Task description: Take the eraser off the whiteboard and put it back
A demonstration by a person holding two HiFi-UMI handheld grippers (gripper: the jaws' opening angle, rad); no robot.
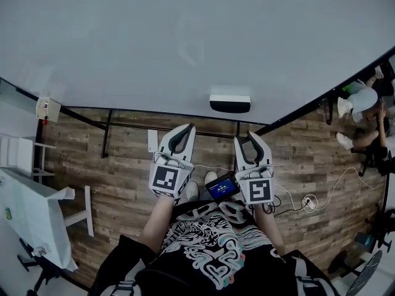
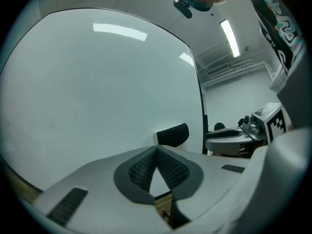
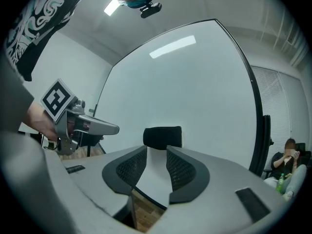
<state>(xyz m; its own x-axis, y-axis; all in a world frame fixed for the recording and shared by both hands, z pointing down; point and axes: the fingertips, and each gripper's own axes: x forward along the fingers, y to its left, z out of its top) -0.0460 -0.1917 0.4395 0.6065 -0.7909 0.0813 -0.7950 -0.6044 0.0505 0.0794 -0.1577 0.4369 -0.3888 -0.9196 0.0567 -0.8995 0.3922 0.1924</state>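
Our left claw (image 2: 156, 149), pale grey plastic with black ribbed rubber pads, has its tips pressed together and grips nothing. It points level at the large glossy whiteboard with a thin dark frame (image 1: 185, 42). To its right, the small oblong eraser (image 3: 162, 136), a matte black rounded body with a pale layer against the board, clings there with its long axis running sideways. Our right claw (image 3: 157, 149), of the same make, stands slightly parted and empty. The eraser sits dead ahead of its gap, so we judge this hand the nearer. The eraser's length spans wider than that gap, so we reckon the jaws must spread further before closing.
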